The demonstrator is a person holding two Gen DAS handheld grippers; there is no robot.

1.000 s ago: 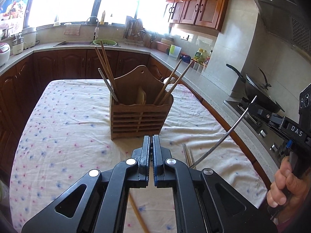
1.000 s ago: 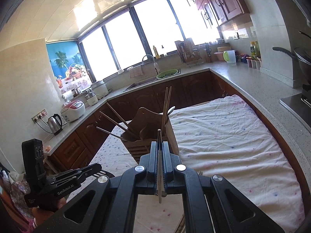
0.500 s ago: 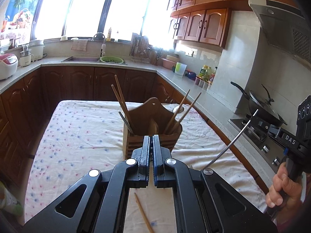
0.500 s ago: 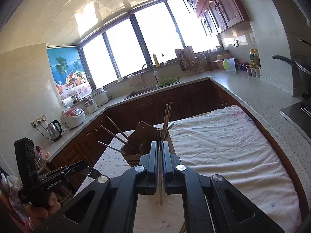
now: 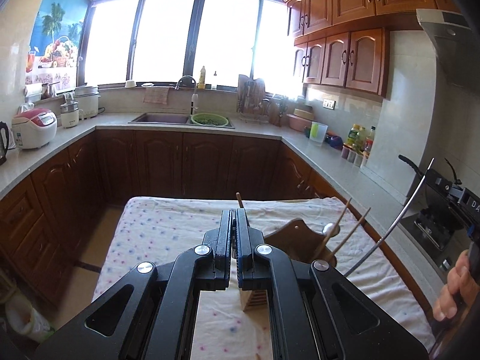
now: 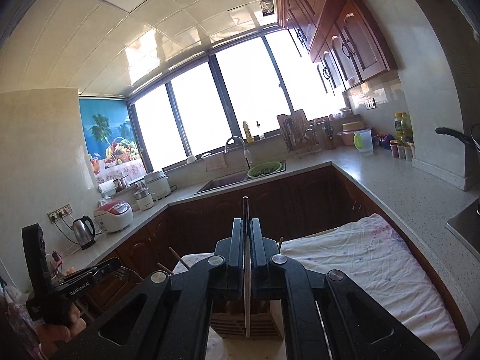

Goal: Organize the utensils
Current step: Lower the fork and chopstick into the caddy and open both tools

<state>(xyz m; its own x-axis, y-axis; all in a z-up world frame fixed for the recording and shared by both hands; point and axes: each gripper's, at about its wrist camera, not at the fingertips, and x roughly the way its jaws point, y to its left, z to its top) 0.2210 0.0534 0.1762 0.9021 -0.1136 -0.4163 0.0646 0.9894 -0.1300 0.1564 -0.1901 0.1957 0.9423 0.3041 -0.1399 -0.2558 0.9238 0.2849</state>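
A wooden utensil holder (image 5: 295, 234) with chopsticks and a spoon stands on the flowered tablecloth (image 5: 168, 234), mostly hidden behind my left gripper (image 5: 233, 219), which is shut and empty, raised above it. My right gripper (image 6: 247, 228) is shut on a thin metal utensil (image 6: 246, 270), held on edge between the fingers. In the left wrist view the metal utensil (image 5: 399, 225) slants up at the right, beside the holder. The holder (image 6: 237, 321) shows below the right gripper's fingers.
Counters run around the table: a sink with a green colander (image 5: 210, 119), a rice cooker (image 5: 34, 128), a kettle (image 6: 84, 231), bottles (image 5: 358, 141) and a stove with a wok (image 5: 420, 168) on the right. The table's right edge runs close to the right-hand counter.
Both grippers have lifted and tilted upward, so the holder has dropped low in both views. The right gripper still holds the metal utensil; the left stays shut.
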